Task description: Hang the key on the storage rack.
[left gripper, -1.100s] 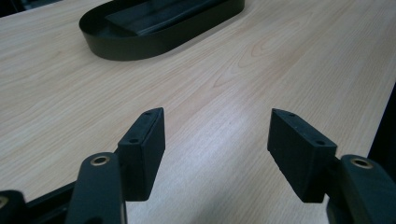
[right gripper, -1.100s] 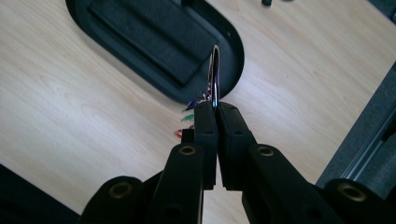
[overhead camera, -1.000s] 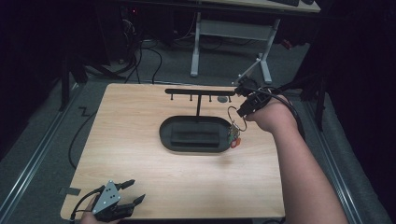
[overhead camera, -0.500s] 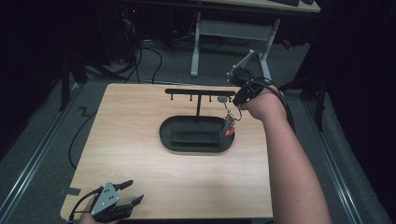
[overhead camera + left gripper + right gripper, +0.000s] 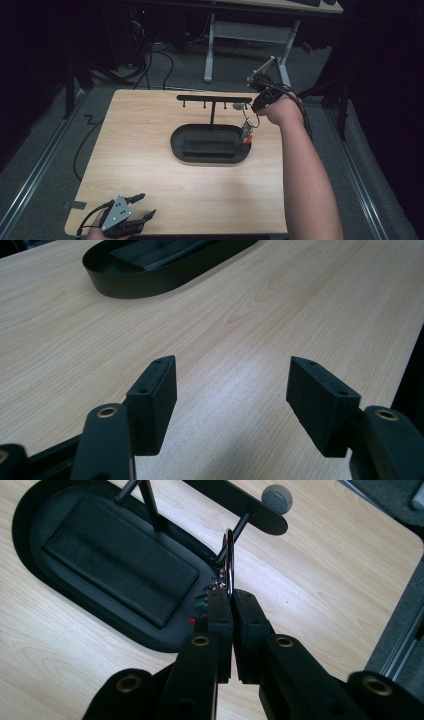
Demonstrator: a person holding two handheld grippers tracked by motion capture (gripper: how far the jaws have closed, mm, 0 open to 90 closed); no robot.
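**Ring pinched beside the end peg of the rack**

My right gripper has its jaws pressed nearly together on a thin metal ring, which stands on edge above the pads. Small coloured bits hang below it; I cannot tell what they are. The ring sits just beside the end peg under the black crossbar of the hanging rack, over the right end of the oval black tray; whether it touches the peg I cannot tell. A small grey disc lies on the wooden table past the bar. My left gripper rests near the table's front left corner, jaws wide apart with only bare wood between them, well apart from the tray.
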